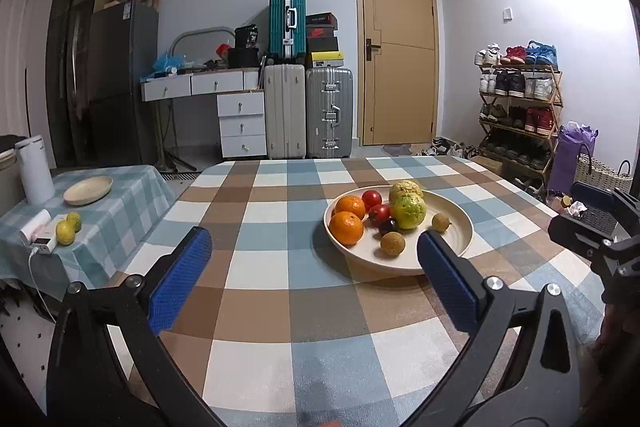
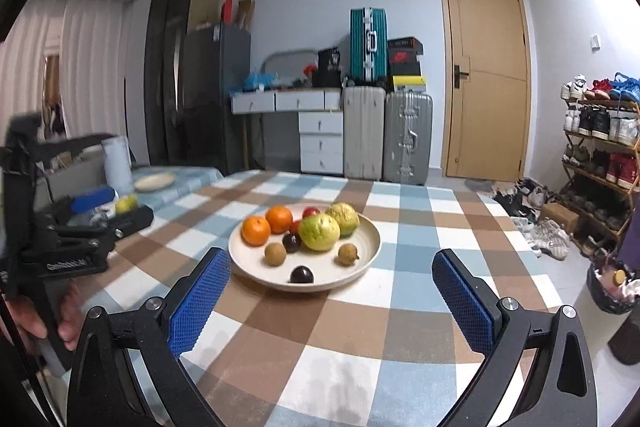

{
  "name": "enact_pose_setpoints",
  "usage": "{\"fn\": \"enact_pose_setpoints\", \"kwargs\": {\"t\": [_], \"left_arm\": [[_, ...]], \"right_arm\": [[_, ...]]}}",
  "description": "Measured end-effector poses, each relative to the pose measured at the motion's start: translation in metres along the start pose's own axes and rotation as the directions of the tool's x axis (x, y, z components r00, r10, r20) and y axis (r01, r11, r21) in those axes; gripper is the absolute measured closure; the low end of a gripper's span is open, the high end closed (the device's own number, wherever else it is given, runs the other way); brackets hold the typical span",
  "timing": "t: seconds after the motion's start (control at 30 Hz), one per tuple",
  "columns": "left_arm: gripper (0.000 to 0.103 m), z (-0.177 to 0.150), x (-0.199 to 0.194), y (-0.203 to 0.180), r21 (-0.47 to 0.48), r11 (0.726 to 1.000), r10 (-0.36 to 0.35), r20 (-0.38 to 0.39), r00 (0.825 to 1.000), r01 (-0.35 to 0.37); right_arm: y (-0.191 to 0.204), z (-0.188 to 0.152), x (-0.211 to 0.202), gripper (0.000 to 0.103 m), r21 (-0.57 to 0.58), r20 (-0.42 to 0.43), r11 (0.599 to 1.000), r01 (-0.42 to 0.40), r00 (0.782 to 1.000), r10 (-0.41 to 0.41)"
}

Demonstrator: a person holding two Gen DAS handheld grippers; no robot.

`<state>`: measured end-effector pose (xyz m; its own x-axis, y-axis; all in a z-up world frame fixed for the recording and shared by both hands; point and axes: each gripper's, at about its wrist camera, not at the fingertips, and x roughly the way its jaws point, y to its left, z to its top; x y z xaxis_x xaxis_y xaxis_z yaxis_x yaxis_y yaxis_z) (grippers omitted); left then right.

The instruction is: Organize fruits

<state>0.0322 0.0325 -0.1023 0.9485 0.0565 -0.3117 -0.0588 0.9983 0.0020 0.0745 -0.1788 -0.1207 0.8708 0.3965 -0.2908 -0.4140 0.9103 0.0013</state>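
A cream plate [image 1: 460,223] [image 2: 360,251] sits on the checkered table and holds two oranges [image 1: 348,227] [image 2: 256,230], two green-yellow guavas [image 1: 408,209] [image 2: 319,231], red fruits [image 1: 372,198], small brown round fruits [image 1: 393,243] [image 2: 275,253] and dark plums [image 2: 301,274]. My left gripper [image 1: 314,259] is open, hovering near the table's front, left of the plate. My right gripper [image 2: 330,283] is open too, just short of the plate's near rim. Neither holds anything.
A lower side table at left carries an empty cream plate [image 1: 88,190] [image 2: 154,182], two yellow-green citrus fruits [image 1: 65,231], a white kettle [image 1: 35,169] and a small white device. Suitcases, drawers, a shoe rack [image 1: 516,115] and a door stand beyond. A hand [image 2: 66,319] grips the left tool.
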Motion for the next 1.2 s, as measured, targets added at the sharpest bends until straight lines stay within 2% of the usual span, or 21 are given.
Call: {"fn": "enact_pose_setpoints", "kwargs": {"t": [0.13,1.2], "left_arm": [[0.000,-0.0001,-0.0023,0.0020,-0.006,1.000,-0.002,0.005,1.000,0.002],[0.000,-0.0006,-0.0019,0.0028,-0.006,1.000,-0.002,0.006,1.000,0.002]], "right_arm": [[-0.0031,-0.0014,-0.0063,0.000,0.010,0.034,1.000,0.002,0.999,-0.002],[-0.0024,-0.0002,0.0010,0.000,0.005,0.022,1.000,-0.002,1.000,0.001]]}}
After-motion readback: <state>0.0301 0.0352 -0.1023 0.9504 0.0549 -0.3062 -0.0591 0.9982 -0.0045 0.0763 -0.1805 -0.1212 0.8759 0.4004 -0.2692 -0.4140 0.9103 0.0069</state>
